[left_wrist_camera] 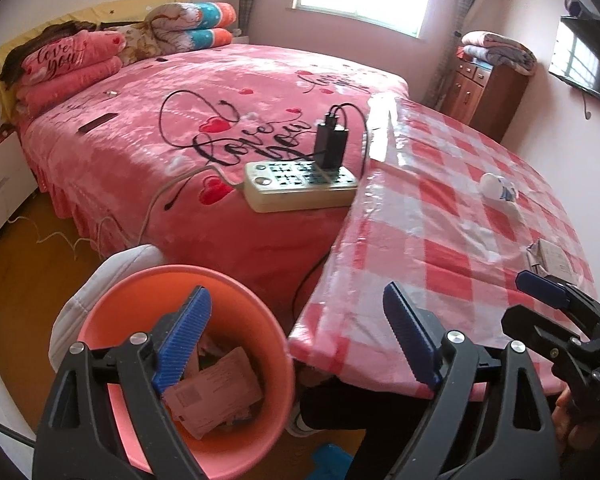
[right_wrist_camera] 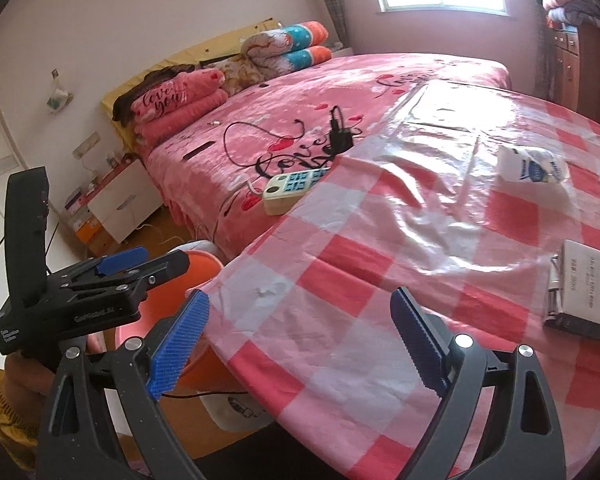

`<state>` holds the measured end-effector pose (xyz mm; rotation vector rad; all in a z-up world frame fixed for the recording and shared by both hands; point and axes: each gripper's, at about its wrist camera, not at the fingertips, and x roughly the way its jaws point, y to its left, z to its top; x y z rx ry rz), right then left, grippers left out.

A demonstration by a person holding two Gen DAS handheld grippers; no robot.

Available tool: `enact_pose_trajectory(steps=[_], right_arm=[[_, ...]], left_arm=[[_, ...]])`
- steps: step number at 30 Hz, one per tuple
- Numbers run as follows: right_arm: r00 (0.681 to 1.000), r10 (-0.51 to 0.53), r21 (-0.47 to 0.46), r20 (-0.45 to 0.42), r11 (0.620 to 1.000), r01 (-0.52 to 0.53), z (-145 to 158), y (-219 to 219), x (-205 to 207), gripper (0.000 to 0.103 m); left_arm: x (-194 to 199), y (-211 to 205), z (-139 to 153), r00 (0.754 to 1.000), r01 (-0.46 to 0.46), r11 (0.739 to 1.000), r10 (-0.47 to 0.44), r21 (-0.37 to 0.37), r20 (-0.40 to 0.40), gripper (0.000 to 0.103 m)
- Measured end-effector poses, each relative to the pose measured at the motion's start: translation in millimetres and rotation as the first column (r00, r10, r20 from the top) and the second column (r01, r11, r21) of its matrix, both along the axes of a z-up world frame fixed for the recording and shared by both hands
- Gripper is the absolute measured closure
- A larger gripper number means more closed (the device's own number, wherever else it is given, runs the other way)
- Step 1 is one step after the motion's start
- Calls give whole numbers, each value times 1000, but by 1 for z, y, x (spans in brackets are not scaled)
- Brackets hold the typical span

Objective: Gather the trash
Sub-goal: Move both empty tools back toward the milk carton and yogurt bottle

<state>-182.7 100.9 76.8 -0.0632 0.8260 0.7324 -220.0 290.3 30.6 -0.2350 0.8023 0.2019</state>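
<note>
While the left gripper (left_wrist_camera: 300,336) hangs with jaws spread and empty, one finger over the bin (left_wrist_camera: 188,364), paper trash (left_wrist_camera: 216,396) lies inside it. From the right wrist, the right gripper (right_wrist_camera: 300,344) gapes empty above the table (right_wrist_camera: 360,280); a tissue pack (right_wrist_camera: 534,168) and box (right_wrist_camera: 584,292) lie ahead.

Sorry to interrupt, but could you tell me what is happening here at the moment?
A person is clearing trash off the checkered table beside the bed into an orange bin, which already holds papers. The left gripper is open and empty above the bin. The right gripper is open and empty over the table. A crumpled white wrapper and a small box are yet to be collected.
</note>
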Motion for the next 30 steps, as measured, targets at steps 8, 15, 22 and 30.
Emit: enact_pose_trajectory(steps=[8,15,22,30], right_arm=[[998,-65,21,13,998,65,3,-30,8,10],[993,-120,36,19,992,119,5,-50,16,10],[985,-170,49,15,984,169,4,-68,23,10],[974,-226,60,5,972,225,1,-92,32,9]], left_arm=[[10,-22,5,999,51,998,-51,23,-1,12],[17,-40,7,996,88,995,-88,37,-7,12],[25,-59,7,992,123,991,-122,47,-18,12],[34,-80,10,985,170,983,-169,61,-25,12]])
